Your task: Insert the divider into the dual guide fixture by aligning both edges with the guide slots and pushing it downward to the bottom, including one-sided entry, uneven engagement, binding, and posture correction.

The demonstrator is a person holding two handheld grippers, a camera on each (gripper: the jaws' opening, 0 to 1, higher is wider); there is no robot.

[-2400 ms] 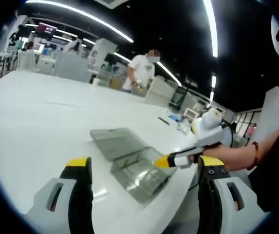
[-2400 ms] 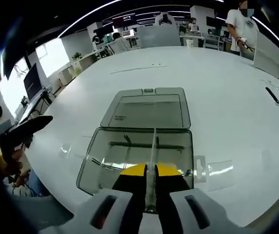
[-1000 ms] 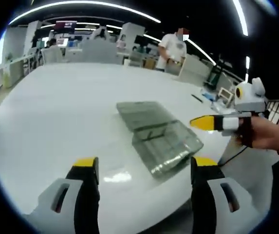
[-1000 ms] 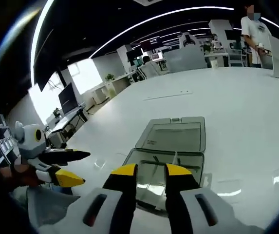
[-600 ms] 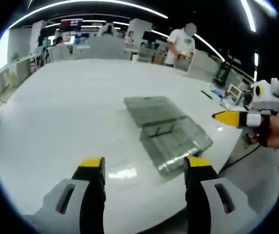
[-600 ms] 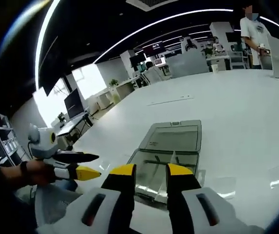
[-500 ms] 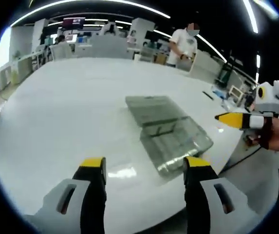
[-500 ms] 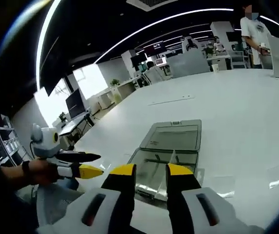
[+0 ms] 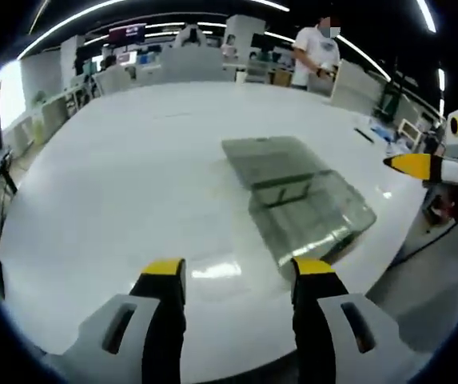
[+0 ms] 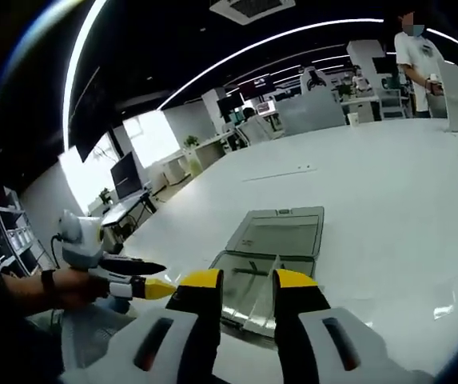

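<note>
A clear plastic box (image 9: 312, 216) lies on the white table with its lid (image 9: 270, 158) folded open behind it. In the right gripper view the same box (image 10: 248, 292) holds a thin clear divider (image 10: 277, 270) standing upright inside, free of both grippers. My left gripper (image 9: 238, 272) hovers short of the box, jaws wide apart and empty. My right gripper (image 10: 246, 282) sits back from the box's near edge, jaws parted with nothing between them. The right gripper (image 9: 420, 166) also shows at the right edge, held by a hand. The left gripper (image 10: 145, 278) shows at the left.
The white table (image 9: 117, 176) stretches wide around the box, and its near edge (image 9: 388, 264) runs close to the box. A person (image 10: 414, 48) stands at the far side. Desks, chairs and monitors (image 10: 129, 180) line the room behind.
The right gripper has let go of the divider, which now stands in the box, and has drawn back and up. The left gripper has swung out to face the box, its jaws a little narrower.
</note>
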